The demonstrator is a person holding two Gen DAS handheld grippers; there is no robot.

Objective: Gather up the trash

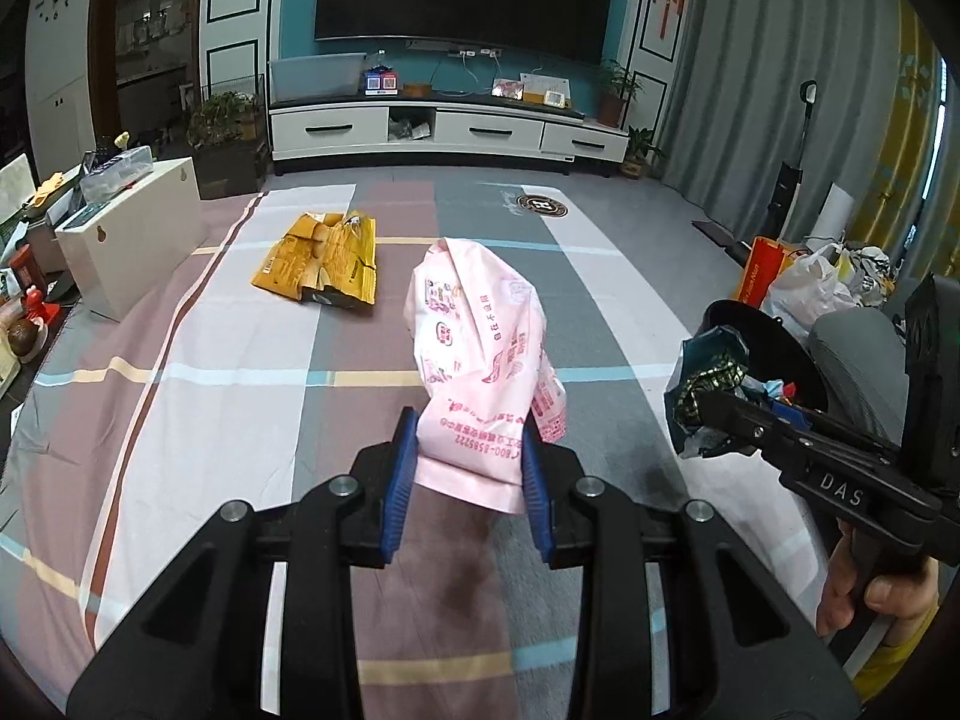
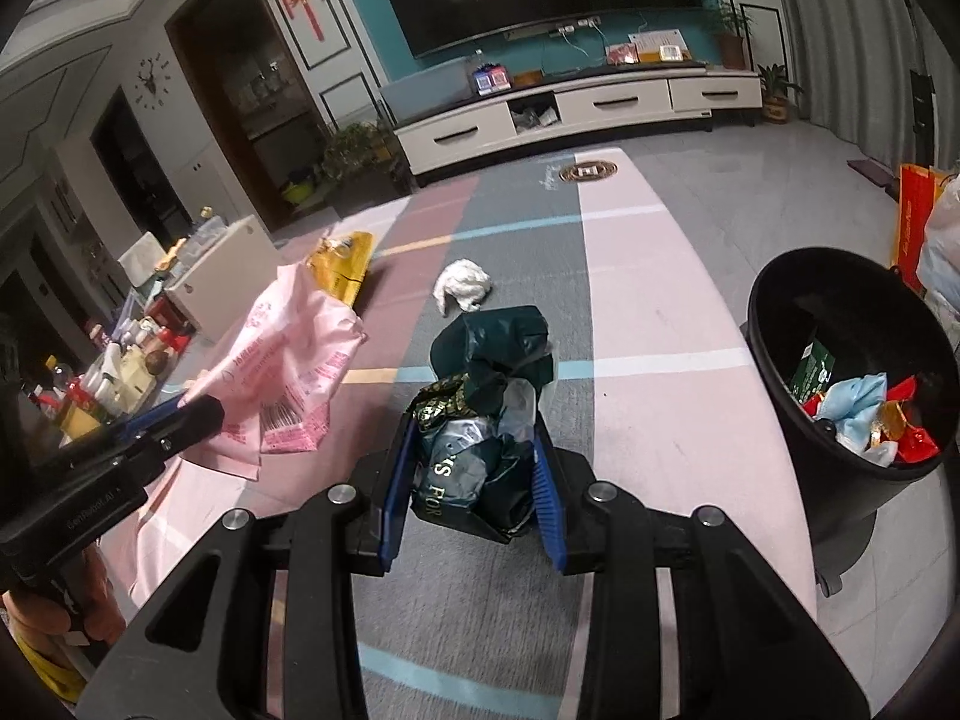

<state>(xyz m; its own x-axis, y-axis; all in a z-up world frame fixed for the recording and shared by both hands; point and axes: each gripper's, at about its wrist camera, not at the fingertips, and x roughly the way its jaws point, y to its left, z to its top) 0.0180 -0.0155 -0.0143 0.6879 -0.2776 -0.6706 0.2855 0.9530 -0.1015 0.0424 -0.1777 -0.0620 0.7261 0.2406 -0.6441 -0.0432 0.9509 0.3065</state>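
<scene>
Each gripper is clamped partway shut on its own trash — the left gripper (image 1: 468, 468) on a pink bag (image 1: 480, 360), the right gripper (image 2: 474, 480) on a dark green wrapper (image 2: 480, 420) — lifted clear of the patterned sheet (image 1: 210, 408), probably bound for the black bin (image 2: 780, 360) beside the sheet's right edge.

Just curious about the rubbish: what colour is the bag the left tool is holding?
The plastic bag is pale pink with red print, clearest in the left wrist view.
</scene>
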